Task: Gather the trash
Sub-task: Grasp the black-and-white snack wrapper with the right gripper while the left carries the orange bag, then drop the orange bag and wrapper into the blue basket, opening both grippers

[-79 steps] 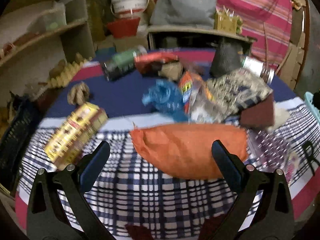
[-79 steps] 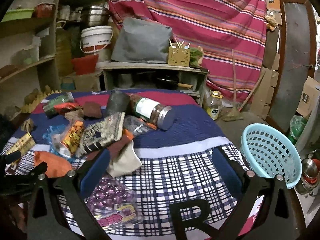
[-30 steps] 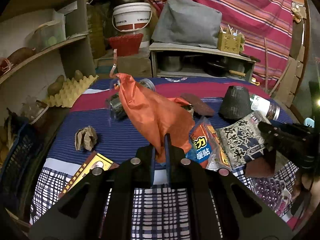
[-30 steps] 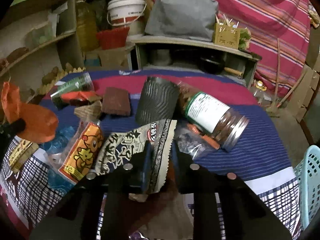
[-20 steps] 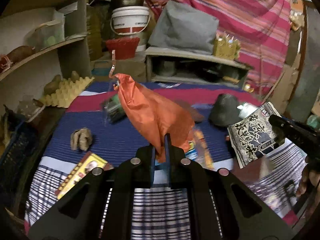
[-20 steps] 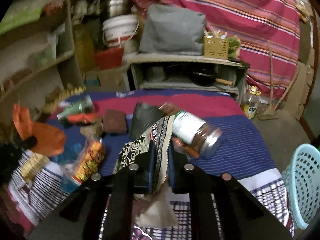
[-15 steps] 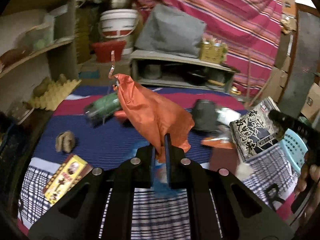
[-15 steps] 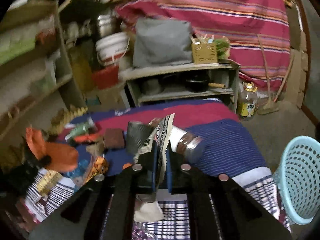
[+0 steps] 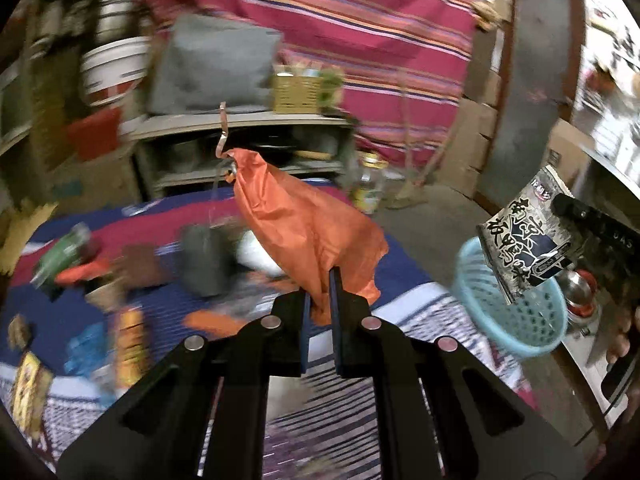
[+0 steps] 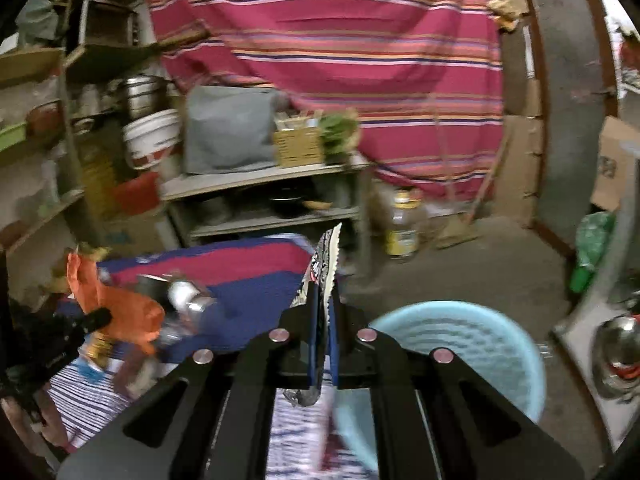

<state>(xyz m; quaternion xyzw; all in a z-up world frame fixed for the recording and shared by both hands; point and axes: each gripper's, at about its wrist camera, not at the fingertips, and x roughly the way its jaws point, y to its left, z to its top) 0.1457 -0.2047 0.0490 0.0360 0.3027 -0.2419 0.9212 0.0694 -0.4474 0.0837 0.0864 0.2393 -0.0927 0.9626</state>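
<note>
The left hand-held gripper [image 9: 319, 280] has its two black fingers pressed nearly together, pinching the lower edge of an orange bag [image 9: 308, 224] that rises up and away from the tips. The right hand-held gripper [image 10: 323, 300] is likewise clamped tight, its fingers squeezing a black-and-white printed wrapper [image 10: 326, 256] seen edge-on. In the left wrist view the right gripper reaches in from the right edge, raised in the air, with part of the person's hand [image 9: 622, 340] on its handle.
</note>
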